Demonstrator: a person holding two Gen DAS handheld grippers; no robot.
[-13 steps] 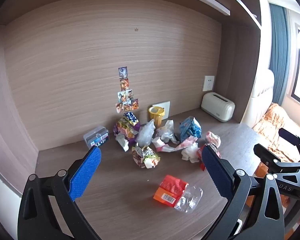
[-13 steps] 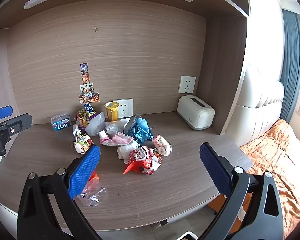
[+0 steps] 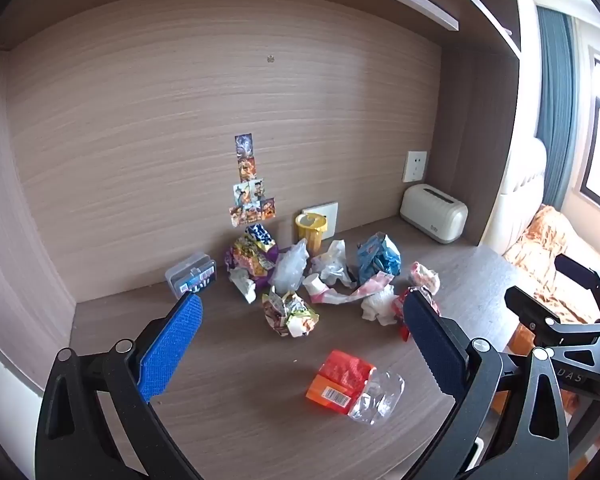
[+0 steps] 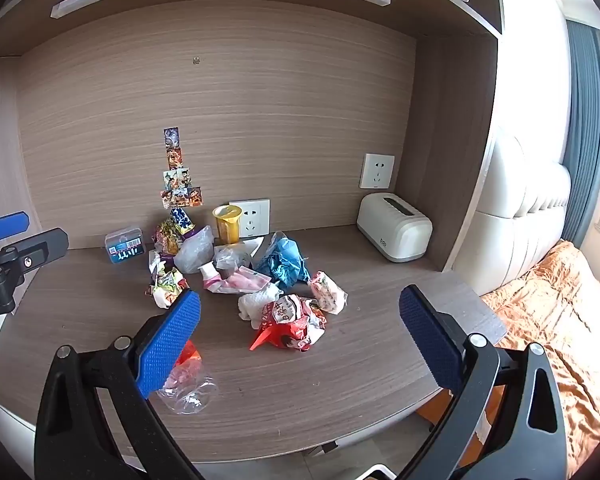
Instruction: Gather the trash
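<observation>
Wooden desk [image 3: 228, 384] carries the scattered trash, an orange packet [image 3: 342, 376] nearest and crumpled wrappers [image 4: 292, 322] behind, while left gripper [image 3: 300, 344] and right gripper [image 4: 300, 340] hover above, jaws spread wide, empty, probably ready for picking.

tongs pads [image 3: 172, 344] blue | wrapper [image 3: 342, 376] orange-red | cup [image 3: 311, 230] yellow | toaster [image 4: 394, 232] prob. cream
</observation>
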